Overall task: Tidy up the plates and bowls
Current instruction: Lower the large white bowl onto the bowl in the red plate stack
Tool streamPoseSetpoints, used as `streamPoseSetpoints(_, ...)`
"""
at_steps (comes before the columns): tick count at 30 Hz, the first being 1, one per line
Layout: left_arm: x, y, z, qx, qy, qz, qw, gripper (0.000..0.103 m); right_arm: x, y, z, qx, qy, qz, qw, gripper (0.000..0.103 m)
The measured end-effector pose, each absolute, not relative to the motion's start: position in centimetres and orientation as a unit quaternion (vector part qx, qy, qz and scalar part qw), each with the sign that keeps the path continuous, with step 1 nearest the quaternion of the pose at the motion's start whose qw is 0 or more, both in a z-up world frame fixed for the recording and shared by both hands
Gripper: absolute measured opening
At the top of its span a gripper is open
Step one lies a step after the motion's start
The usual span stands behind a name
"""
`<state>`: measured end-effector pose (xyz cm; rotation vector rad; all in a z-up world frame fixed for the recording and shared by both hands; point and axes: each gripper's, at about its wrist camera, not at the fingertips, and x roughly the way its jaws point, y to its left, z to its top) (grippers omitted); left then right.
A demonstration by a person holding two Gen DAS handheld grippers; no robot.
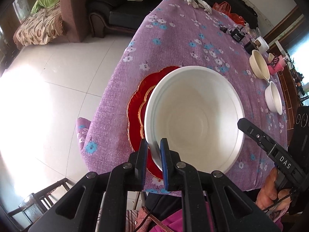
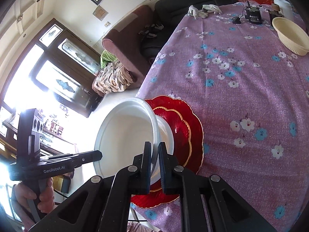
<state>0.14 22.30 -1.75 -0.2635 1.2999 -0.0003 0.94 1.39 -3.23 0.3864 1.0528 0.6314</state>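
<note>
- My left gripper pinches the near rim of the big white bowl, one finger inside the wall and one outside.
- My right gripper is pressed onto the rim of the same white bowl from the opposite side, so both tools carry it together.
- The bowl lies straight ahead of both grippers, right at the fingertips, its mouth facing up and towards me in the left wrist view. It sits over the two stacked red plates, a smaller gold-edged one on a larger. In the right wrist view its base looks to be at or just above the smaller red plate; I cannot tell whether it touches.
- I judge the coming move to be a level lowering onto the centre of the plates, both hands equally near.
- A cream ribbed bowl and a small white bowl wait farther along the table, nearer my right side.
- The surface is a purple flowered tablecloth, soft and slightly rumpled, with the plates close to its near edge.
- Beyond: pale tiled floor, a dark sofa, a brown armchair, bright windows.
</note>
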Motion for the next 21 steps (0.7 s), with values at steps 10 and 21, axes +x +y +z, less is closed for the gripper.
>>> streamPoseSetpoints(10,0.2,23.2,-2.1,-0.132,0.606,0.006,0.785,0.019,2.0,1.7,-4.4,0.187,0.506,0.289,0.791,0.009)
streamPoseSetpoints(21,0.3,24.6,-1.2,-0.138,0.597,0.017,0.79,0.027,2.5,1.5,-4.6,0.19,0.515,0.298,0.781,0.012)
